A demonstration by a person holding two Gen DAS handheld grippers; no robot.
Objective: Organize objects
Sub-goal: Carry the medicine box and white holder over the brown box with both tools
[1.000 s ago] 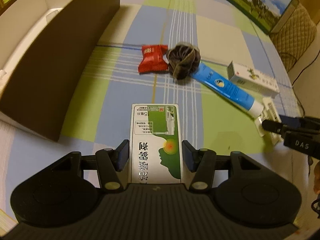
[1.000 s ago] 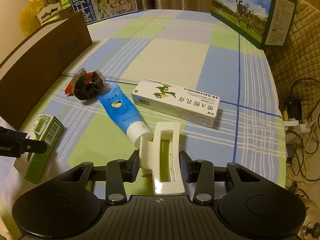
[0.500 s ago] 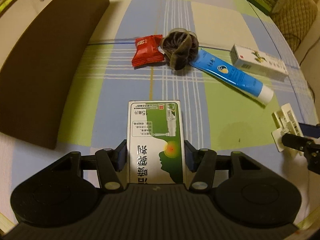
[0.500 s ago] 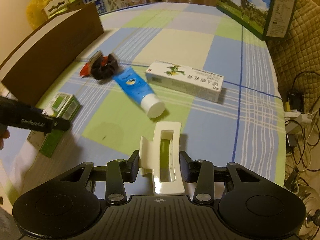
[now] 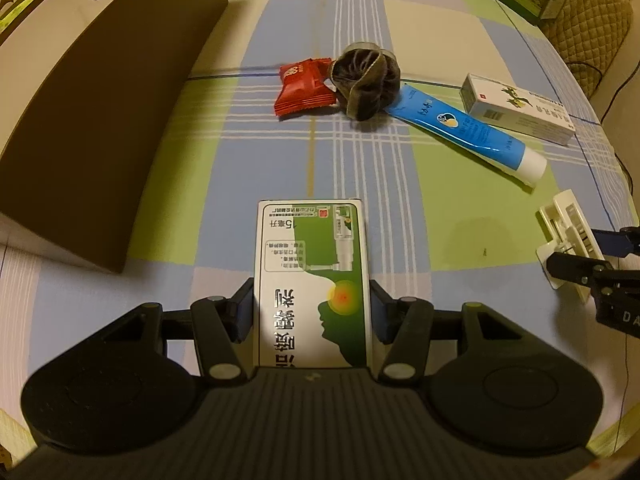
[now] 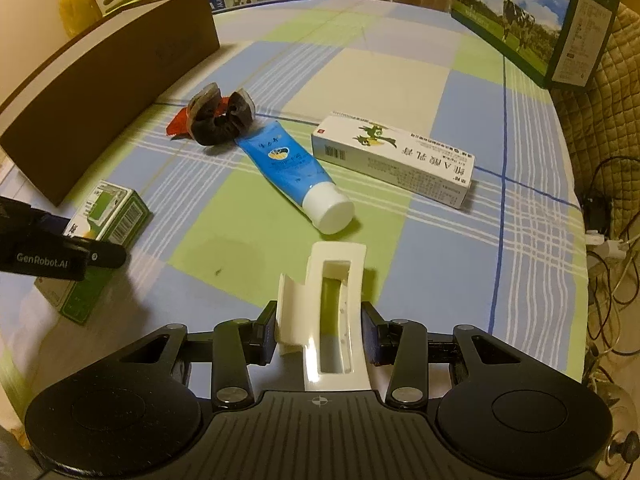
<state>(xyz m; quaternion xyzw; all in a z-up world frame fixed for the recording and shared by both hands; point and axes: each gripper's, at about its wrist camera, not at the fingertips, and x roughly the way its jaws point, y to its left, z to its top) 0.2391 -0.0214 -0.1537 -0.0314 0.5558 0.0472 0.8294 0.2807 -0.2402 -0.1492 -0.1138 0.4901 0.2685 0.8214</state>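
My left gripper (image 5: 312, 316) is shut on a green and white medicine box (image 5: 312, 264), held just above the checked cloth; the box also shows in the right wrist view (image 6: 104, 216). My right gripper (image 6: 320, 336) is shut on a cream hair claw clip (image 6: 332, 300), also seen at the right edge of the left wrist view (image 5: 568, 232). On the cloth lie a red snack packet (image 5: 304, 88), a dark scrunchie (image 5: 366, 78), a blue tube (image 5: 468, 132) with a white cap, and a long white ointment box (image 5: 520, 110).
A brown-sided open box (image 5: 92, 92) with a white inside stands at the left. A milk carton box (image 6: 532, 20) stands at the far right of the table. Cables (image 6: 612, 240) hang past the right edge.
Both grippers have lifted and drawn back a little with their loads. The objects lying on the cloth have not moved.
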